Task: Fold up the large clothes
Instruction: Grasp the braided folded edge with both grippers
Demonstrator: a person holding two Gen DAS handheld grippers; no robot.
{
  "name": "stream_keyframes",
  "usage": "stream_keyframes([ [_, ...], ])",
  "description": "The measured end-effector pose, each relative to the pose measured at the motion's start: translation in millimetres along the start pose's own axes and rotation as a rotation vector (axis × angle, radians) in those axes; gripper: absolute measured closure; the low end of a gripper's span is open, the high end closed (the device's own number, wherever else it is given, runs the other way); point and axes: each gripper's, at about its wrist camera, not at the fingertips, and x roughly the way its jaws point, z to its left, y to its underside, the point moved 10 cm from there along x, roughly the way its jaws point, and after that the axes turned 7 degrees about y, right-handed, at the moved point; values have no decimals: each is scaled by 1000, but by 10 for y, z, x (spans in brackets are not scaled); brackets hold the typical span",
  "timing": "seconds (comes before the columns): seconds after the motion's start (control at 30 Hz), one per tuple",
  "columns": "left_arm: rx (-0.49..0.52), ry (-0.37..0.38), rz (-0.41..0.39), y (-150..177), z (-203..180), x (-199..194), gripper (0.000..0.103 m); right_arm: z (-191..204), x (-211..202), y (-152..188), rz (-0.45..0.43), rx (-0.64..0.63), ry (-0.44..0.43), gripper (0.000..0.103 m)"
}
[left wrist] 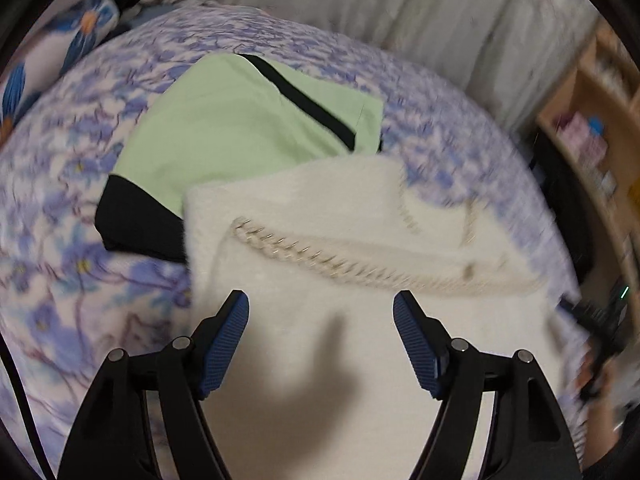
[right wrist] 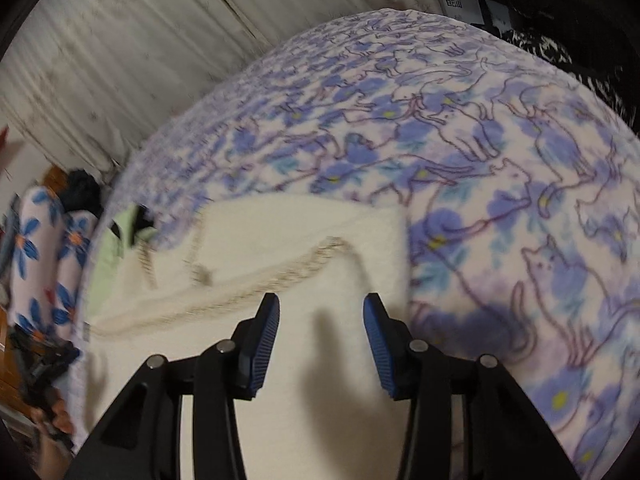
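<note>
Left wrist view: a fluffy white garment (left wrist: 320, 240) with braided trim lies on the floral bed cover (left wrist: 60, 240), overlapping a green-and-black garment (left wrist: 224, 128). The left claw (left wrist: 321, 302) hangs wide above it, gripping nothing.

Right wrist view: the white garment's (right wrist: 304, 220) right edge meets bare cover (right wrist: 520, 200). The right claw (right wrist: 321, 305) stands partly spread, empty.

Room around my fingers over the bed

Open bedspread (right wrist: 520, 184) lies free from twelve to three o'clock of my right gripper (right wrist: 321, 308). At eleven o'clock of my left gripper (left wrist: 321, 306) a green garment (left wrist: 240, 120) blocks the way; the curtain (left wrist: 400, 8) closes off twelve, a shelf (left wrist: 592, 120) two o'clock.
</note>
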Motion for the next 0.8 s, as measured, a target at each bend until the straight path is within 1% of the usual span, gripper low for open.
stream_keyframes([
  [0.13,87,-63,46,45,98,110,31,-3,168,-14,34,-37,-2,59],
  [0.23,109,-66,52,10,133,161,35,22,277,-10,56,-56,2,59],
  [0.33,123,-70,61,-23,149,218,36,58,384,4,75,-83,8,59],
  [0.47,144,-81,68,-43,163,286,36,123,464,18,84,-101,-32,59],
  [0.5,145,-82,67,-45,152,295,36,160,458,32,84,-119,-52,57],
  [0.57,148,-76,64,-50,146,297,36,226,439,67,86,-152,-84,57],
  [0.6,151,-66,59,-54,147,287,36,254,430,82,86,-170,-95,60],
  [0.67,146,-48,54,-54,145,272,36,290,437,105,91,-201,-96,61],
  [0.73,133,-15,43,-63,151,240,36,299,459,115,98,-210,-96,65],
  [0.8,116,20,36,-64,160,217,36,285,481,118,106,-193,-109,65],
])
